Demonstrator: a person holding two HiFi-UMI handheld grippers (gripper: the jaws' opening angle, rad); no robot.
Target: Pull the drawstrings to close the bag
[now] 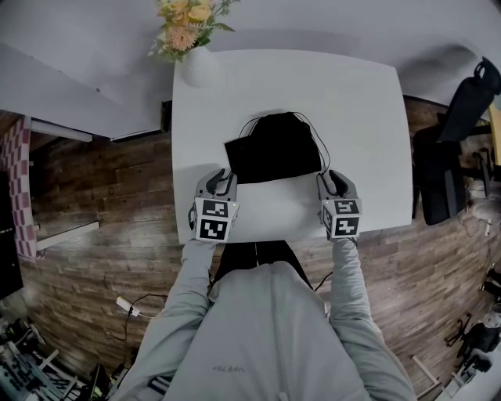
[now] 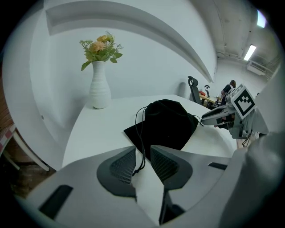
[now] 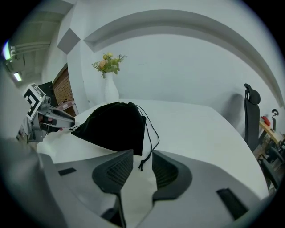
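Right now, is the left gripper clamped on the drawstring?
No, the left gripper has its jaws apart, the drawstring end loose between them.

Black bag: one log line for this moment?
bag: on table, mouth gathered | left gripper: open, left cord end between jaws, ungripped | right gripper: open, right cord end between jaws, ungripped

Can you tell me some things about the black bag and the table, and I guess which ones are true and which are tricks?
1. The bag is black. True.
2. The vase is empty. False: it holds flowers.
3. A drawstring end lies between the fingers of the left gripper. True.
4. The bag lies on the floor. False: it lies on the white table.
5. The fingers of the right gripper are shut tight. False: they stand apart, with a string end between them.
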